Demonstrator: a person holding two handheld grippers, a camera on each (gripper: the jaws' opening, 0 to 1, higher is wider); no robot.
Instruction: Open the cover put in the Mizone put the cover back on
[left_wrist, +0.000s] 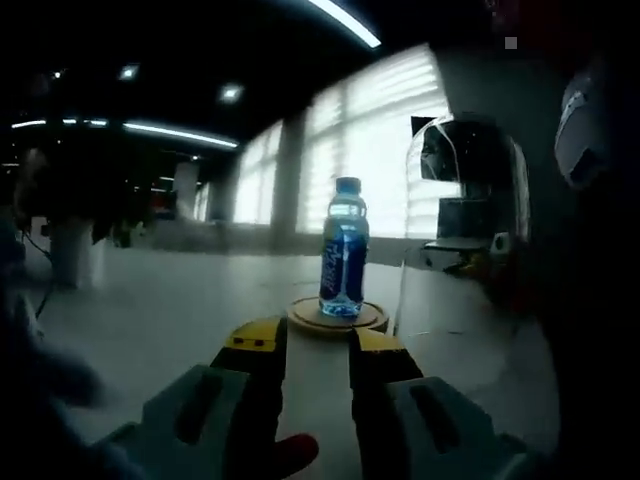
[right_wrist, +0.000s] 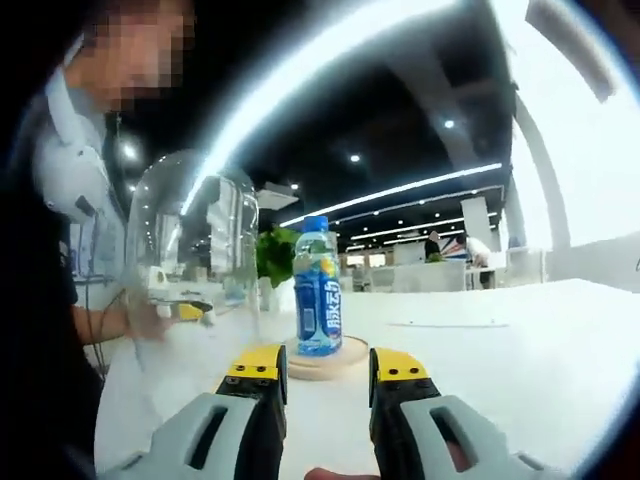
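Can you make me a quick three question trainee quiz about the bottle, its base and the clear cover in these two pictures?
1. True or false: the blue bottle stands upright on the round wooden base.
2. Multiple choice: the clear dome cover is A) over the bottle, B) off the base, beside the bottle, C) lying flat under the bottle.
3. Fill in: the right tongs and left tongs are both ____, holding nothing.

Key: 1 true; 2 B; 3 open.
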